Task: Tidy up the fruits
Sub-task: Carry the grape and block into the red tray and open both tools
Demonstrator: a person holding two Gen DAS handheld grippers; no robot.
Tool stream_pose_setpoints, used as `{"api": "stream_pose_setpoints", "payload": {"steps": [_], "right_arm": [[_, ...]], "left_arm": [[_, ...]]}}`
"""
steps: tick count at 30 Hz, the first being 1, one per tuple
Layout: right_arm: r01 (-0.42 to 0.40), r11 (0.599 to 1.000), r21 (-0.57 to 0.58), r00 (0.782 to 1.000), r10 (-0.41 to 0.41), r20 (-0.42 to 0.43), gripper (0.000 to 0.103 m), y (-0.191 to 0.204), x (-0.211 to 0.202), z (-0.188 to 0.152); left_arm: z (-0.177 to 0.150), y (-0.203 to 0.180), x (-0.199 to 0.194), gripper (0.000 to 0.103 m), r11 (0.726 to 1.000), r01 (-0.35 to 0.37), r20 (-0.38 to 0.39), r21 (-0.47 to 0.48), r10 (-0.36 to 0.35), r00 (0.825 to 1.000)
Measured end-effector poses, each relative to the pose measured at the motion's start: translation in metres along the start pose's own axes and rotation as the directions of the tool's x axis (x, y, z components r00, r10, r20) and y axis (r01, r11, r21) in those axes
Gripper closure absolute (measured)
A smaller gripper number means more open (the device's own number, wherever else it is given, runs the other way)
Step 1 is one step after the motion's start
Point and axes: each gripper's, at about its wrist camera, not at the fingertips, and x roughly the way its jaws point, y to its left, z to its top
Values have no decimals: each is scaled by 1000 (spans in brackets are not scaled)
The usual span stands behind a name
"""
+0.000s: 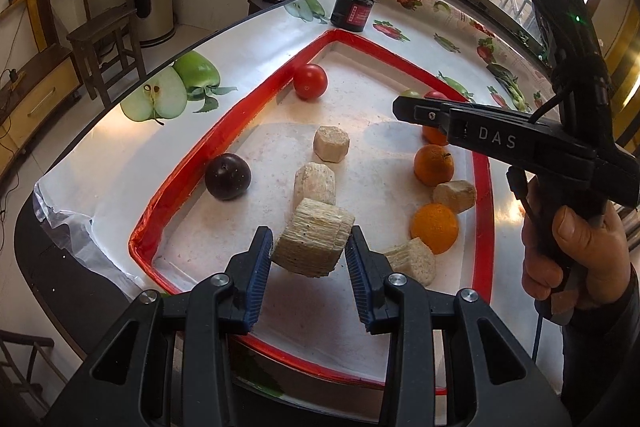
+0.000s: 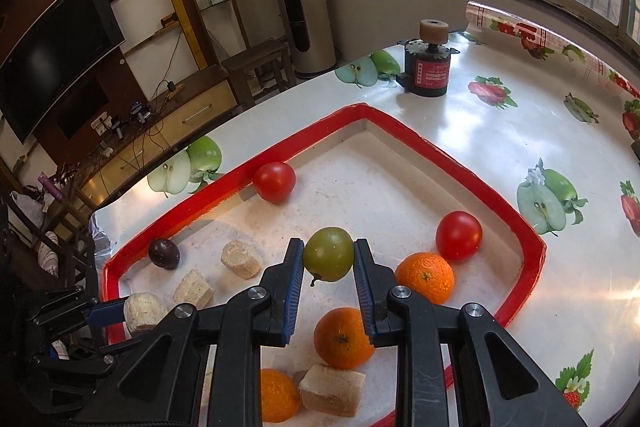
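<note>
A red-rimmed white tray holds the fruit. My left gripper is shut on a pale sugarcane chunk, held just above the tray floor. My right gripper is shut on a green plum above the tray middle; in the left wrist view the right gripper reaches in from the right. Loose in the tray lie a dark plum, two red tomatoes, three oranges and several cane chunks.
A black motor with a wooden wheel stands on the fruit-print tablecloth beyond the tray's far corner. A person's hand grips the right tool. The table edge and a wooden stool lie to the left.
</note>
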Motion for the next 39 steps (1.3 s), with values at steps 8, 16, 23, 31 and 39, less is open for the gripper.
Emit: {"api": "stream_pose_setpoints", "payload": {"steps": [8, 16, 23, 31, 39], "right_arm": [[15, 999, -39, 999, -16, -32, 77, 5, 19, 5], [22, 999, -46, 998, -24, -61, 76, 5, 28, 1], [16, 999, -44, 999, -18, -42, 59, 7, 17, 0], [7, 999, -32, 1000, -7, -6, 56, 5, -10, -6], [-2, 1000, -21, 1000, 2, 27, 54, 2, -40, -20]], "left_arm": [[-1, 2, 6, 68, 1000, -11, -13, 3, 11, 1000], [0, -1, 7, 67, 999, -41, -14, 8, 41, 999], [1, -3, 1, 53, 998, -60, -4, 2, 60, 998], [3, -4, -13, 52, 997, -75, 25, 0, 75, 997], [1, -9, -27, 52, 997, -80, 48, 9, 79, 996]]}}
